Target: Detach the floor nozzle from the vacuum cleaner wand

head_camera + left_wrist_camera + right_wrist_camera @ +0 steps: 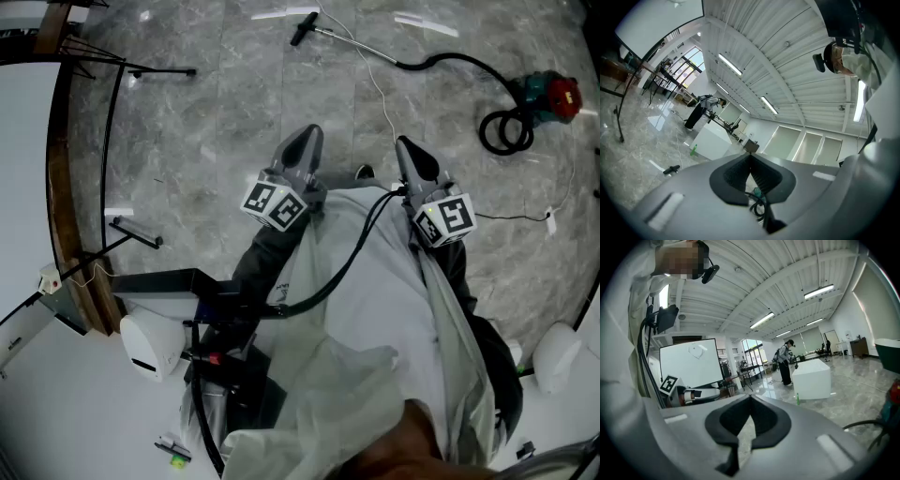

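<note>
The vacuum's black floor nozzle lies on the marble floor far ahead, joined to a thin silver wand. A black hose runs from the wand and coils beside the red and teal vacuum body at the upper right. My left gripper and right gripper are held side by side in the air, well short of the nozzle, both shut with nothing between them. The left gripper view shows its gripper shut and the nozzle small on the floor. The right gripper is shut in its own view too.
A white table with a curved wooden edge stands at the left, with thin black stands beside it. A white cable trails across the floor. Far off are a white box and a person.
</note>
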